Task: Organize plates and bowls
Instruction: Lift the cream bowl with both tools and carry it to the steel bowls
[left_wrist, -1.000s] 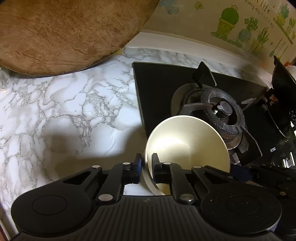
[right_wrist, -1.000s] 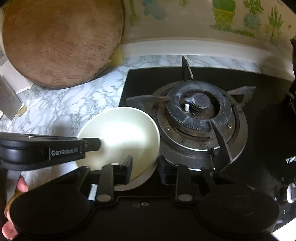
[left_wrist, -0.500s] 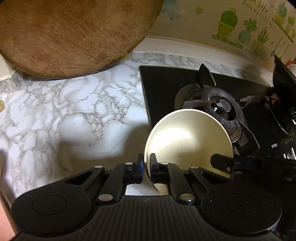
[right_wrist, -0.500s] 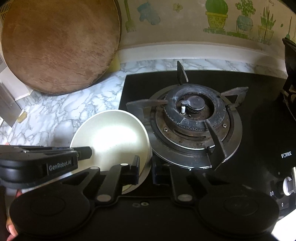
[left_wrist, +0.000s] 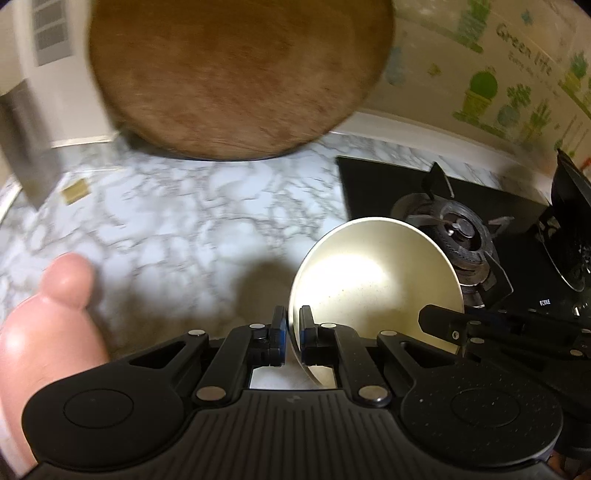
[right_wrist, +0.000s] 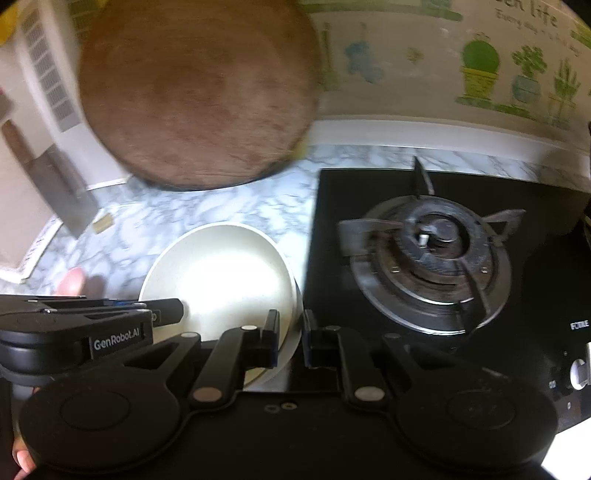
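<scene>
Both tools are pinching the bowl (left_wrist: 373, 284) by opposite rims above the desk (left_wrist: 177, 236): left tool (left_wrist: 292, 334), right tool (right_wrist: 290, 338); stiff, slippery, breakable.

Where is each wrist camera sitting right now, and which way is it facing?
Left wrist: behind the left gripper, angled down at the cream bowl it pinches; a hand shows.
Right wrist: behind the right gripper, clamped on the bowl's opposite rim, stove burner ahead.
Shared: bowl, burner, round wooden board, marble counter.
</scene>
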